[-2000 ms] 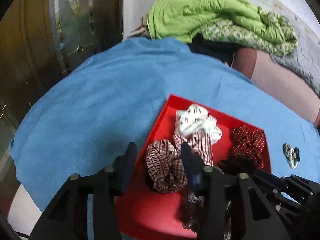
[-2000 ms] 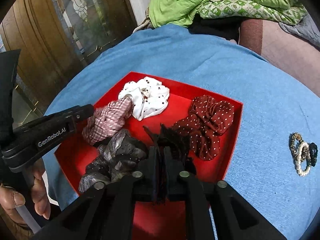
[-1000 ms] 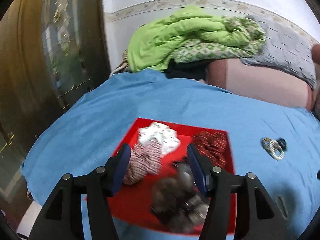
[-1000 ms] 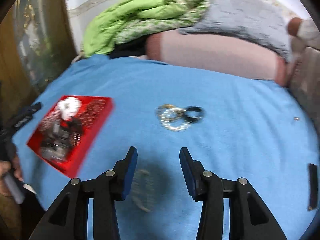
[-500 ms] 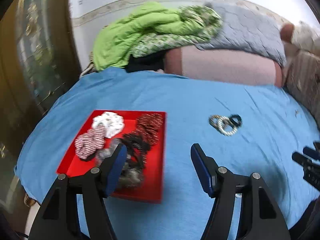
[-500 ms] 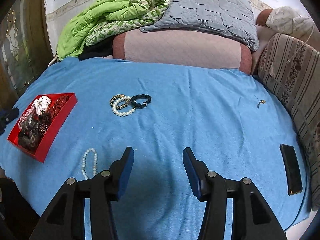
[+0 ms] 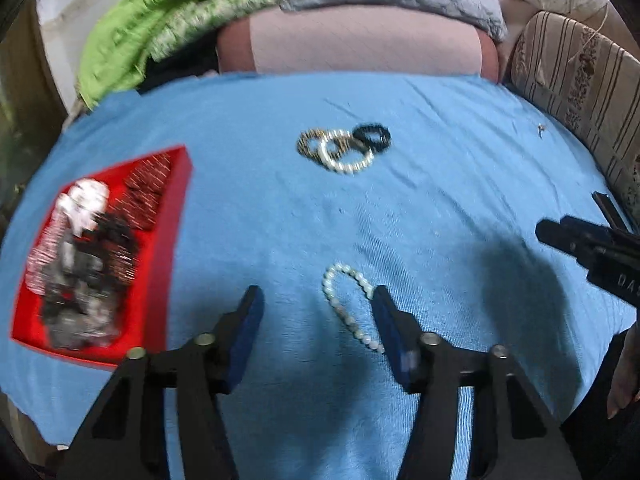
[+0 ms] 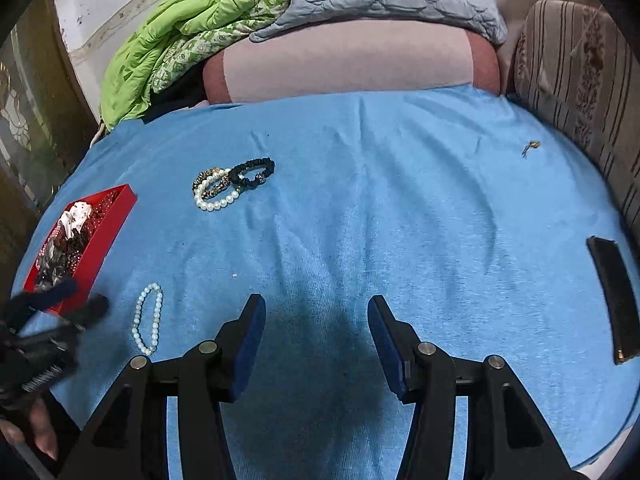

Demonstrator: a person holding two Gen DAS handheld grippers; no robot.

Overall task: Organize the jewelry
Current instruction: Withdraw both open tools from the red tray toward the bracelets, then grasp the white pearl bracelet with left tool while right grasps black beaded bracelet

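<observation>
A pale bead bracelet (image 7: 347, 305) lies on the blue cloth just ahead of my open, empty left gripper (image 7: 318, 300), close to its right finger. It also shows in the right wrist view (image 8: 148, 318). A cluster of bracelets (image 7: 345, 148), one pearl, one patterned, one black, lies farther back; it also shows in the right wrist view (image 8: 230, 184). A red tray (image 7: 168, 240) holding several scrunchies sits at the left. My right gripper (image 8: 314, 304) is open and empty over bare cloth.
A dark phone (image 8: 612, 304) lies at the right edge of the cloth. A small metal trinket (image 8: 530, 147) lies far right. Pillows and a green blanket (image 8: 180, 36) are piled behind. A striped cushion (image 8: 580, 80) stands at the right.
Both grippers have pulled back from the red tray and swung right. The right one opened and let go of a scrunchie. The left now faces the pale bead bracelet.
</observation>
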